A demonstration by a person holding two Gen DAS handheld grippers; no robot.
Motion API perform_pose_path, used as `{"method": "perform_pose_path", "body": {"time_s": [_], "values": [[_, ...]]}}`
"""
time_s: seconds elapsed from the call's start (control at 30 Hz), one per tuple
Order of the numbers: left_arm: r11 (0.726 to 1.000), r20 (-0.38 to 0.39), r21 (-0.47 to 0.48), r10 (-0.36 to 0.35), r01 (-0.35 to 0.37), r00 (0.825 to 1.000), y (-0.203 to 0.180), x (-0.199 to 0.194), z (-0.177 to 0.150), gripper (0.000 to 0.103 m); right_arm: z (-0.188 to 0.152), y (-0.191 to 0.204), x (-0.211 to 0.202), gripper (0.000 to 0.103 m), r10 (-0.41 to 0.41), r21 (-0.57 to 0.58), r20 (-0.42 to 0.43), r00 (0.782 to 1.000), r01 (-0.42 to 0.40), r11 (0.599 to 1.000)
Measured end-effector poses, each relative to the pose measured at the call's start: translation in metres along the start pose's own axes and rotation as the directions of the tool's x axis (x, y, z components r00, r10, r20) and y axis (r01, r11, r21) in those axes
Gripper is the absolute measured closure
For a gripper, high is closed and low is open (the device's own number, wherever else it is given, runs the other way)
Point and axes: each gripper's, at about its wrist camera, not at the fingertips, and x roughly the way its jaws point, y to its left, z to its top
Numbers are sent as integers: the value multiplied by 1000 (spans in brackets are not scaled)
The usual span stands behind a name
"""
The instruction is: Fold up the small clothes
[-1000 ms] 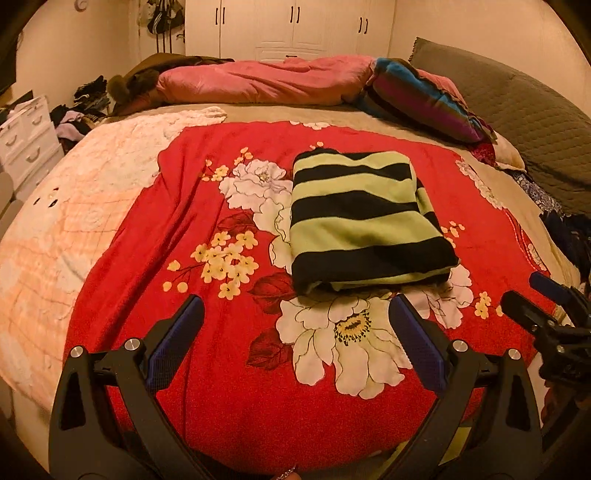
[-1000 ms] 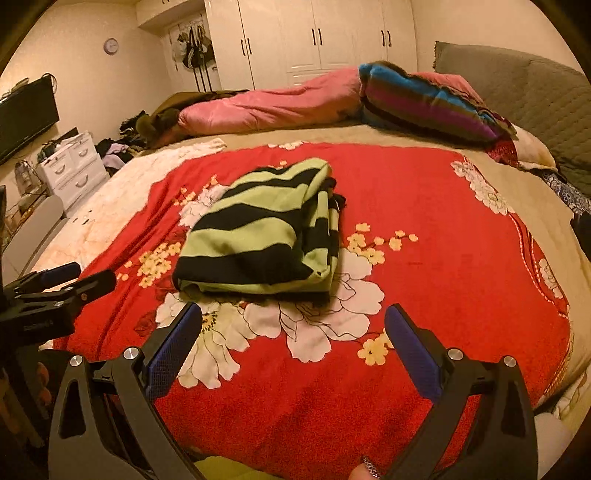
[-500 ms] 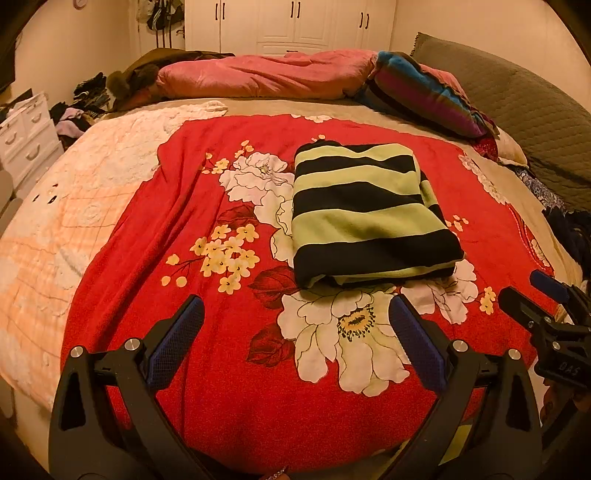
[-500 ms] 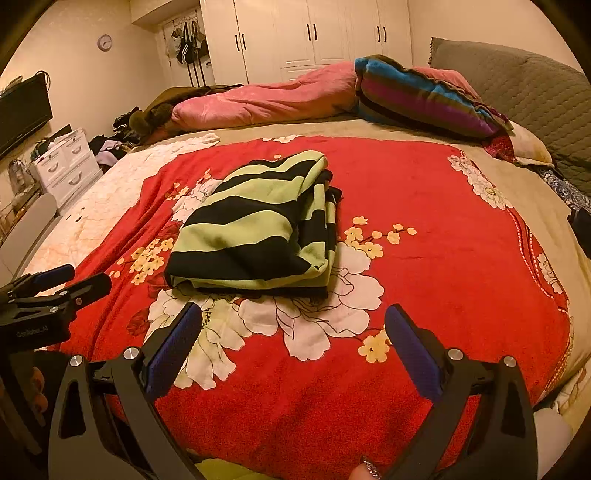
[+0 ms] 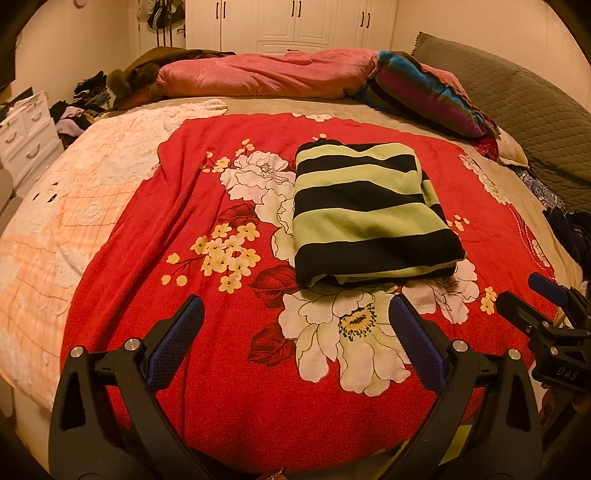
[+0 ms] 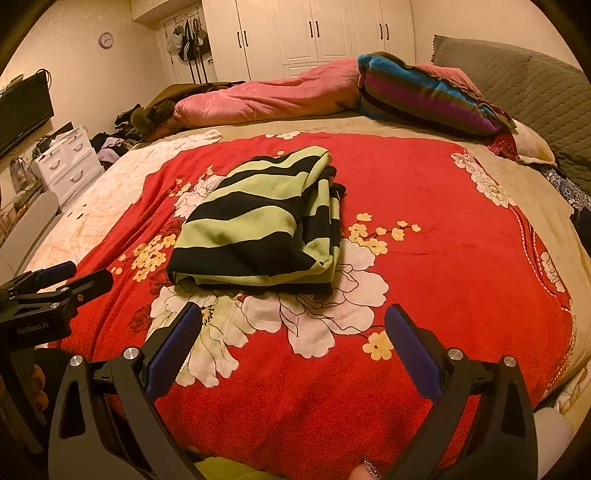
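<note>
A red floral blanket point(image 5: 155, 229) covers most of a wide bed, with a pale peach quilt point(image 5: 48, 221) along its edge toward a white drawer unit point(image 6: 68, 158). Beyond the blanket lie a pink duvet point(image 5: 266, 74), a striped multicoloured blanket point(image 6: 424, 96) and a grey quilted headboard cushion point(image 5: 517, 110); white wardrobe doors point(image 6: 314, 33) stand behind them. The striped green-and-black garment point(image 5: 365, 210) rests folded into a rectangle near the blanket's middle. The left gripper point(image 5: 295, 314) hovers over the blanket's near edge, jaws spread wide, holding nothing, short of the garment. The right gripper point(image 6: 293, 325) does likewise, jaws wide apart and touching no cloth.
</note>
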Motion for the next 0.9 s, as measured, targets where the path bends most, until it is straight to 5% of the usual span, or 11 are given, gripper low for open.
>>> {"method": "perform_pose_path", "body": {"time_s": [0.9], "values": [[1000,3,-6,5,-5,1000,3,-1,0,9,-2,2,-1,4,-5,-8,6,1000,5,1000]]}}
